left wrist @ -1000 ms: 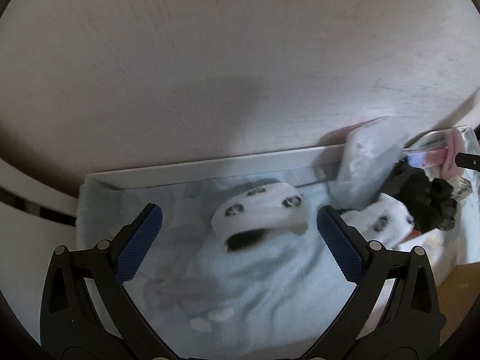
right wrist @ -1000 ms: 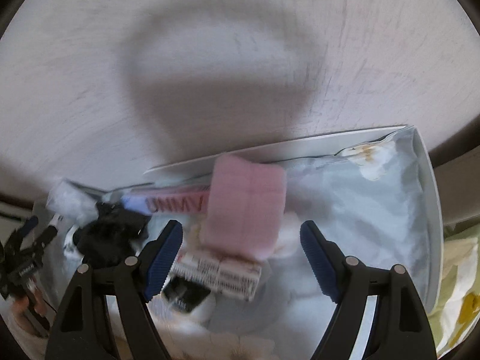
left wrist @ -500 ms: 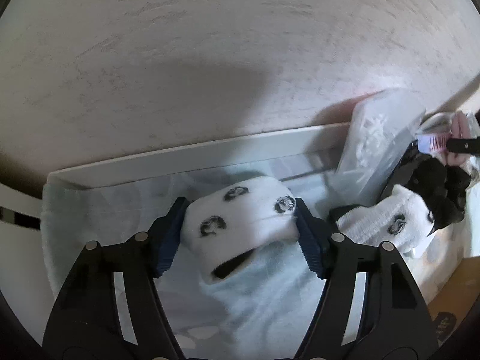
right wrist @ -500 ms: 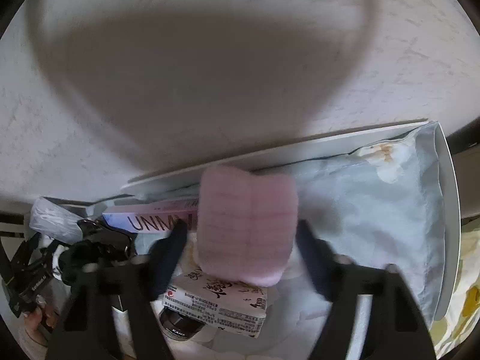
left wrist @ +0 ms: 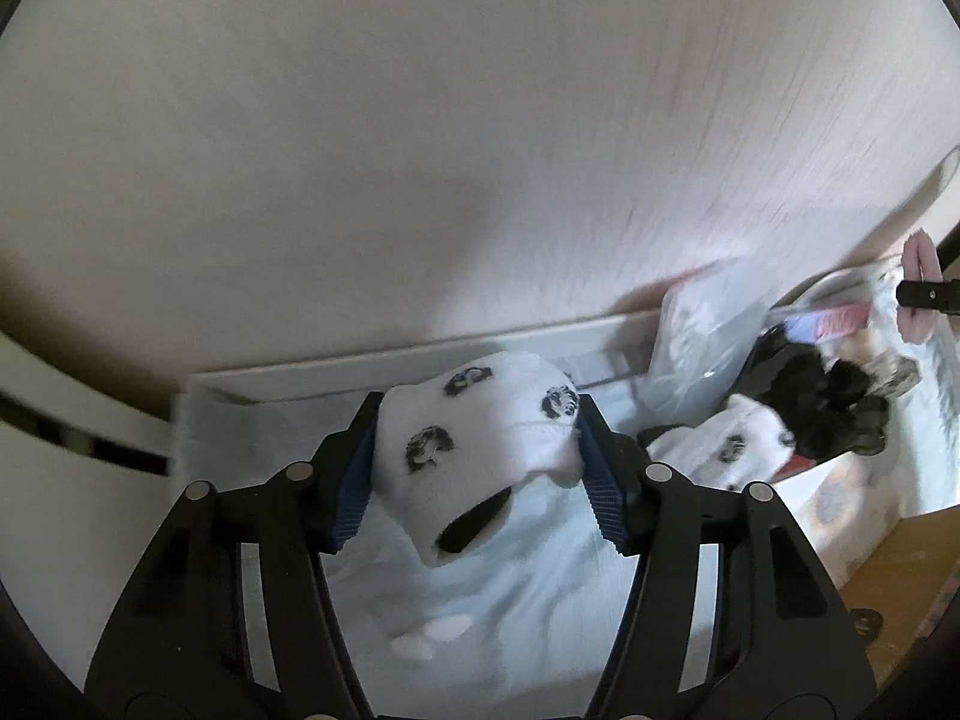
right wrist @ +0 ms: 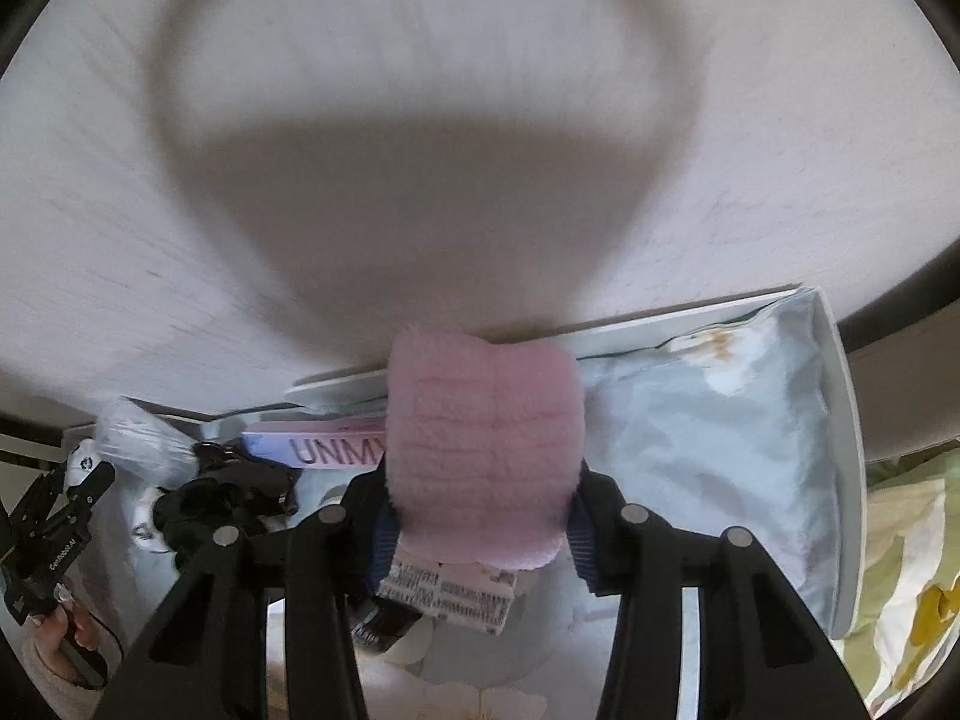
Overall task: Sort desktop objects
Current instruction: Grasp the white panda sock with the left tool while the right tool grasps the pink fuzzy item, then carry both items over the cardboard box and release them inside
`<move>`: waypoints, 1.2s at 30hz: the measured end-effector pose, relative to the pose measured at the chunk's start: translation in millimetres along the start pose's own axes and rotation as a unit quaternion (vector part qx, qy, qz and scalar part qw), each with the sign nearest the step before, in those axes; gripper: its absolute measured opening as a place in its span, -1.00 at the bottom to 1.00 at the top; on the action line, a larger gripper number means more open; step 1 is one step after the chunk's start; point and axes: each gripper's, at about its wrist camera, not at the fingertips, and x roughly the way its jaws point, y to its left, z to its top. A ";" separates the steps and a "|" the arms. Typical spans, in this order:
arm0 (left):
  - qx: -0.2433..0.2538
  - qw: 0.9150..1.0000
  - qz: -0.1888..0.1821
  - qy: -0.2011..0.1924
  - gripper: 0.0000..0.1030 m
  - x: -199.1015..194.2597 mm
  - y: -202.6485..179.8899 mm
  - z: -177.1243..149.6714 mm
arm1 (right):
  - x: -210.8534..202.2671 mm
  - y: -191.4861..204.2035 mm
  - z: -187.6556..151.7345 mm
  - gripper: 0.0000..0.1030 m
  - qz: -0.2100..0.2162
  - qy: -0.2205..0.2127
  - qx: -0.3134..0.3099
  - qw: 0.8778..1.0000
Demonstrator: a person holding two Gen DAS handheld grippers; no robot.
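My left gripper (left wrist: 477,468) clamps a white sock (left wrist: 480,450) above the blue cloth (left wrist: 510,600); right gripper (right wrist: 480,528) clamps a pink sock (right wrist: 483,456). Bag (left wrist: 708,336), black clutter (left wrist: 822,408), second sock (left wrist: 738,444) crowd the cloth's right edge.

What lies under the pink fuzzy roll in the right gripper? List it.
Under the pink fuzzy roll, held by the right gripper, a barcoded packet shows above a dark object; the rest is covered.

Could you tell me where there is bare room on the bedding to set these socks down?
Free: the pale blue sheet below the white sock, and the pillow right of the pink sock. Crowded: the black bundle beside the plastic bag.
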 end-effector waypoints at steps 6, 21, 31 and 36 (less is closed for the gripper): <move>0.001 0.999 0.001 -0.037 0.12 -64.2 -5.7 6.9 | -54.7 -6.4 -12.0 -0.16 0.010 -0.024 -0.022 0.999; 0.009 0.996 -0.032 -0.082 0.13 -190.7 -73.1 -43.1 | -146.7 55.9 -111.6 -0.16 0.074 -0.036 -0.182 0.980; 0.033 0.996 -0.058 -0.052 0.13 -214.0 -133.4 -125.8 | -143.0 65.2 -194.9 -0.16 0.080 -0.008 -0.219 0.972; 0.046 0.997 -0.064 -0.019 0.13 -188.7 -172.0 -156.7 | -124.4 63.8 -224.1 -0.16 0.086 0.017 -0.222 0.971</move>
